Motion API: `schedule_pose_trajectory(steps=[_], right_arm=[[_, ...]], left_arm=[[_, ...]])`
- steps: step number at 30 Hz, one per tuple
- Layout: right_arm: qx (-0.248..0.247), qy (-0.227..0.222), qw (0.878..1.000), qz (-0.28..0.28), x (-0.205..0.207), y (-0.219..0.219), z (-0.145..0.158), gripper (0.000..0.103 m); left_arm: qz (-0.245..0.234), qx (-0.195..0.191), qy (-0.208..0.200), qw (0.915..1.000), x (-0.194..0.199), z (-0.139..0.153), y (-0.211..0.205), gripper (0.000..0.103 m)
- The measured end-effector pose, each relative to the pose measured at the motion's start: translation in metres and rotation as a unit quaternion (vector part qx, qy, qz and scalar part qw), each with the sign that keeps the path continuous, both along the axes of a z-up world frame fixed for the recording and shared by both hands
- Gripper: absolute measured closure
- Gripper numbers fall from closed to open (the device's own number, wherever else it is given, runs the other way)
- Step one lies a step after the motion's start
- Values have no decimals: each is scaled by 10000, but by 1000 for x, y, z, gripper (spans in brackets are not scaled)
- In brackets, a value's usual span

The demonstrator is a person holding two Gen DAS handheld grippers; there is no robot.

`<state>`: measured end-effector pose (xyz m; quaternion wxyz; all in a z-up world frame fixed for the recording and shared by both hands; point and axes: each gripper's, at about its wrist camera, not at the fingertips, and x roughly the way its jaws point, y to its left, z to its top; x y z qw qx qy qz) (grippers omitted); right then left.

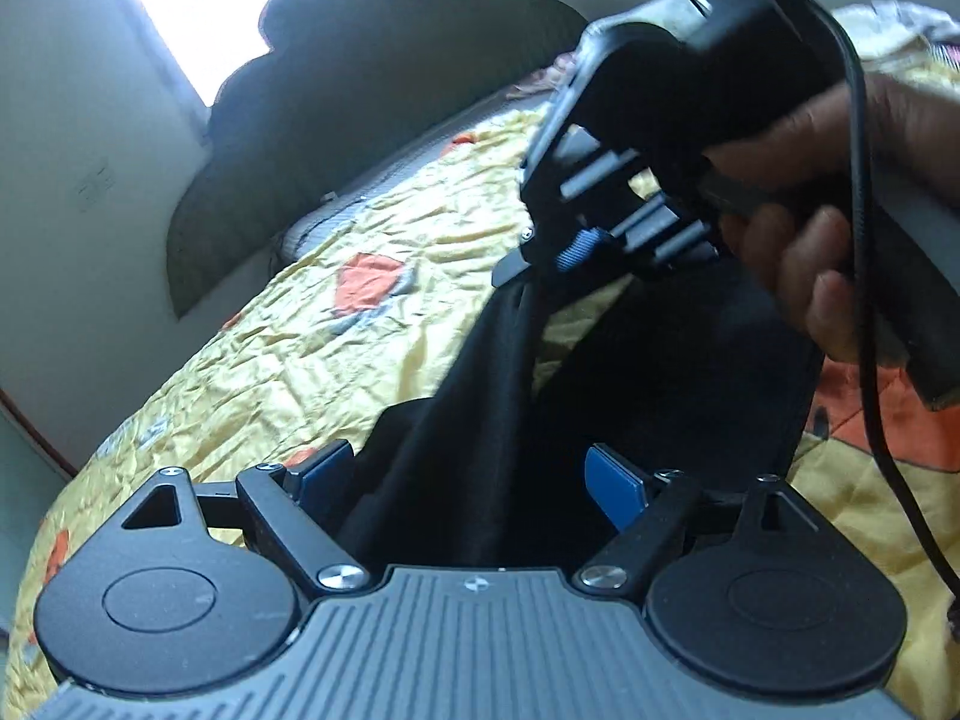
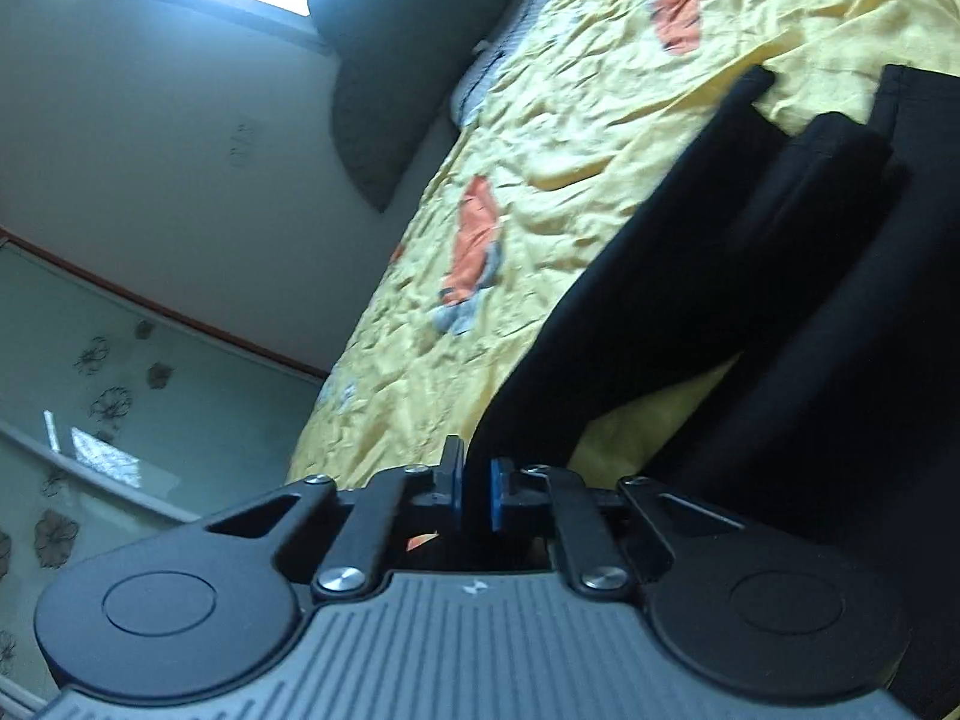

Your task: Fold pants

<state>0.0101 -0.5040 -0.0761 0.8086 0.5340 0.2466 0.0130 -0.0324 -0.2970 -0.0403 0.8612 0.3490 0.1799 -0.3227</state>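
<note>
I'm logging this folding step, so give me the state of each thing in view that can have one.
Left claw: open, black fabric lying between its pads, not pinched.
Right claw: shut on the pants, lifting a bunch of cloth.
Pants: black, partly raised off the bed, rumpled, not yet folded flat.
Bedspread: yellow with orange patches, wrinkled, spread over the bed.
Hand: wrapped around the right claw's handle.

Your left tongs (image 1: pixel 474 480) stand wide, blue pads well apart, pointing downward. Your right tongs (image 2: pixel 474 489) are pinched nearly closed, pads almost meeting, angled down. Your right hand (image 1: pixel 840 192) wraps their handle, up and right of the left tongs.
</note>
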Motion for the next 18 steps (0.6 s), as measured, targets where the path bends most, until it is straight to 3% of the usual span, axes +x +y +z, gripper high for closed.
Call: schedule_pose_trajectory(steps=[2, 4, 6, 9, 14, 18], right_arm=[[36, -106, 9999, -65, -7, -1, 1, 97], [2, -230, 9997, -98, -17, -1, 6, 97], [-9, -328, 9994, -94, -26, 0, 12, 97], [29, -400, 9992, -87, -38, -1, 16, 97], [-224, -347, 9991, -32, -49, 1, 18, 95], [-389, -166, 9990, -141, -43, -6, 11, 90]], left_arm=[[-8, 113, -99, 9999, 0, -6, -6, 22], [84, 143, -201, 9997, 4, -9, -9, 33], [187, 139, -155, 9996, 10, -10, -9, 60], [238, 23, 85, 9997, 15, -11, -6, 76], [149, -184, 5, 9997, 1, -8, 1, 92], [73, -302, -119, 9994, -6, -3, 2, 92]])
